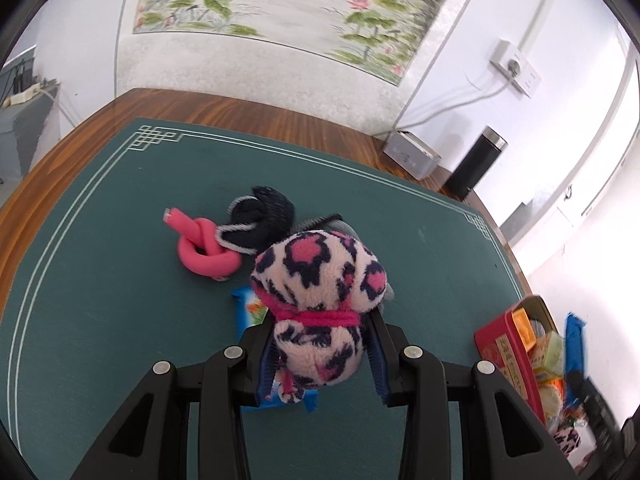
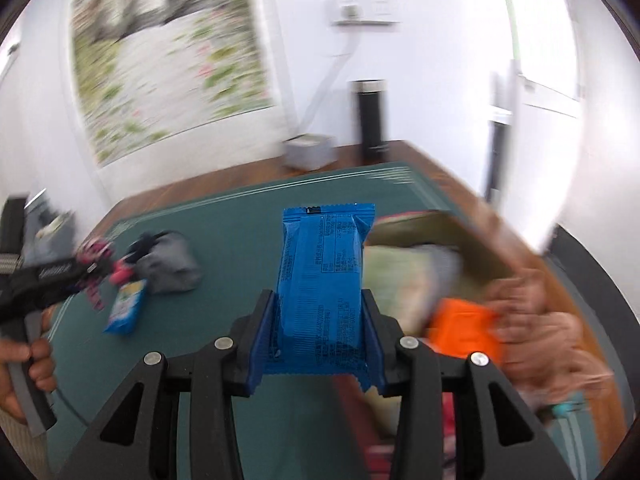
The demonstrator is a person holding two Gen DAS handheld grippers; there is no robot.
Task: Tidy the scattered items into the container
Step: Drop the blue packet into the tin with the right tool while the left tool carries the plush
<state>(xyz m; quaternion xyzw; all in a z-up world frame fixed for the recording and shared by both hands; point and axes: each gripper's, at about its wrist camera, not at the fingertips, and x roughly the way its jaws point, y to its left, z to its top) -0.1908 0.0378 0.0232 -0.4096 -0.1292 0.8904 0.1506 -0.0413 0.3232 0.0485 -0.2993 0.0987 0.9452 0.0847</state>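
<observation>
1. Pink-and-navy spotted fleece is filling the left gripper (image 1: 320,344): its jaws are clenched on a plush bundle (image 1: 320,280), which is sticking up above the green mat (image 1: 100,280).
2. Blue wrapper is sitting in the right gripper (image 2: 318,328); its pads are pressing both sides of a snack pack (image 2: 324,280), held upright above the mat.
3. Lying on the mat beyond the plush are a knotted pink tube (image 1: 204,250) and a dark sock (image 1: 260,220), touching each other; a grey cloth (image 2: 172,264) is lying just beside them.
4. Another blue pack (image 2: 126,306) is lying flat on the mat, partly under the left gripper.
5. Sitting at the mat's right edge, the red box (image 1: 504,360) is already holding several items; its contents are blurring in the right wrist view.
6. A hand (image 2: 540,320) is resting at the box's right side.
</observation>
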